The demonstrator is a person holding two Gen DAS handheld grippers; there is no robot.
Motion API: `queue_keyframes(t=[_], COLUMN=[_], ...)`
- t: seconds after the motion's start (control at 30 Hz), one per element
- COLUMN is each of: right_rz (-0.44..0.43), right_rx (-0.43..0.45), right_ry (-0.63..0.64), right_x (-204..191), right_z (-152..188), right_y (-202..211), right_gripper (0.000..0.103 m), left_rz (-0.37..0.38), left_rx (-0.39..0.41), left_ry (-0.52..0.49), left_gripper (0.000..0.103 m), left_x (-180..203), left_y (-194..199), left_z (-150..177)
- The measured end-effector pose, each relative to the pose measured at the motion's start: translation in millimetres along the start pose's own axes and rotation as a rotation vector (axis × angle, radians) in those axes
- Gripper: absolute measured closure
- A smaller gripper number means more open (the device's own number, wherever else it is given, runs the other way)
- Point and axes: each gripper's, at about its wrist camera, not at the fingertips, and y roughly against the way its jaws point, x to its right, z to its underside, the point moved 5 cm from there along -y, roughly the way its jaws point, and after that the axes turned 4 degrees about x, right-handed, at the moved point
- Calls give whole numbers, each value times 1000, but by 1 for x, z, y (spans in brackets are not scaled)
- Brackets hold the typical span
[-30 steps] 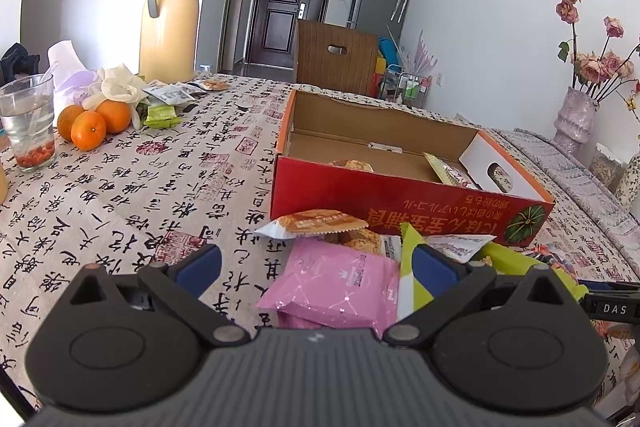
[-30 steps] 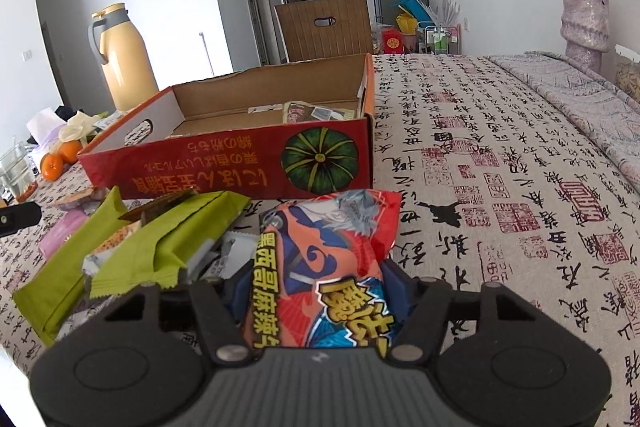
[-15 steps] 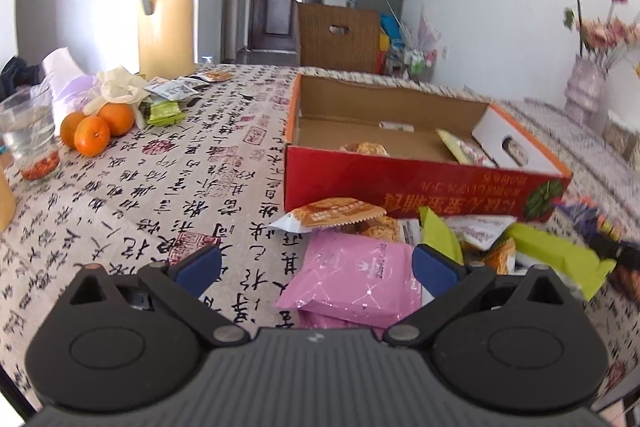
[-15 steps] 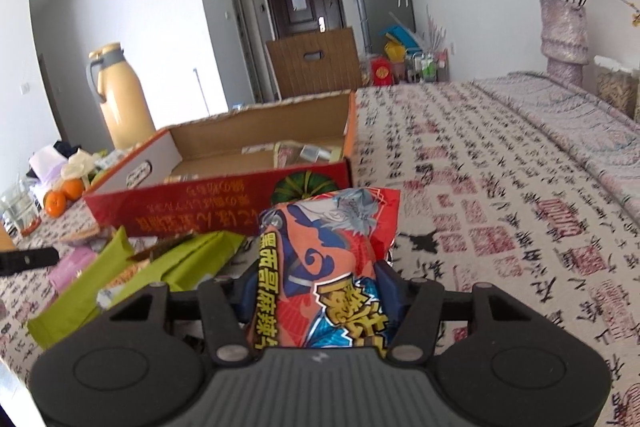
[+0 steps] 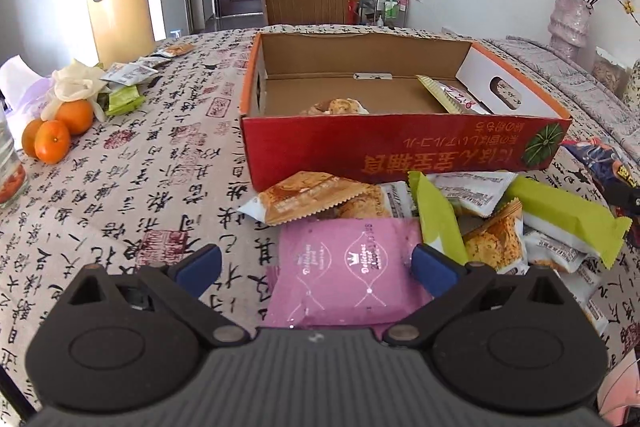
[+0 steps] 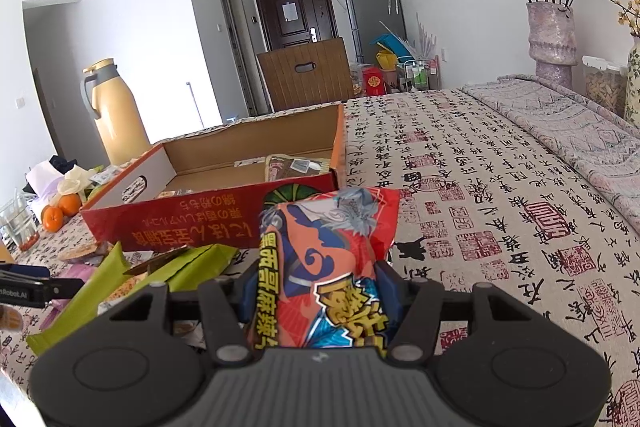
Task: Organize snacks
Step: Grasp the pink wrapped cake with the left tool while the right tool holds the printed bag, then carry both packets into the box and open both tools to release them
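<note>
**Glossy packets beside a cardboard box**

The right tongs [image 6: 316,291] are closed on a shiny red and blue snack bag [image 6: 324,267]; its crinkled foil stands upright between the blue pads, lifted in front of the box. The left tongs [image 5: 316,263] stand wide open over a flat, matte pink packet [image 5: 348,267], which lies on the desk [image 5: 132,187] between the pads; they do not press it. The desk has a cloth printed with black characters. The red cardboard box [image 5: 400,147], rectangular with plain brown inner walls, holds a few packets. Before it lies a heap of long green wrappers [image 5: 560,211] and a biscuit packet [image 5: 312,195] with zigzag edges. Three round oranges [image 5: 56,135] lie at the left.
</note>
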Motion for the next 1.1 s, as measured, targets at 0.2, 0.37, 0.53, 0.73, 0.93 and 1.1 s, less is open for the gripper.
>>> queue_keyframes(t=[0.2, 0.37, 0.53, 0.73, 0.93, 1.1], right_rz=[-2, -8, -13, -10, -17, -17], right_rx=[-1, 1, 1, 1, 1, 4], right_ry=[-10, -16, -16, -21, -21, -20], right_x=[1, 2, 3, 5, 4, 4], right_z=[1, 2, 2, 3, 3, 3], right_y=[-1, -2, -3, -2, -1, -1], right_gripper=[46, 46, 46, 46, 46, 46], left_rz=[32, 56, 101, 97, 85, 58], left_rx=[-18, -16, -2, 15, 26, 42], left_ry=[28, 70, 98, 120, 147, 167], left_gripper=[0, 11, 35, 43, 44, 45], left_x=[0, -2, 0, -1, -7, -15], left_y=[-5, -3, 2, 6, 8, 13], left_z=[1, 4, 6, 6, 7, 6])
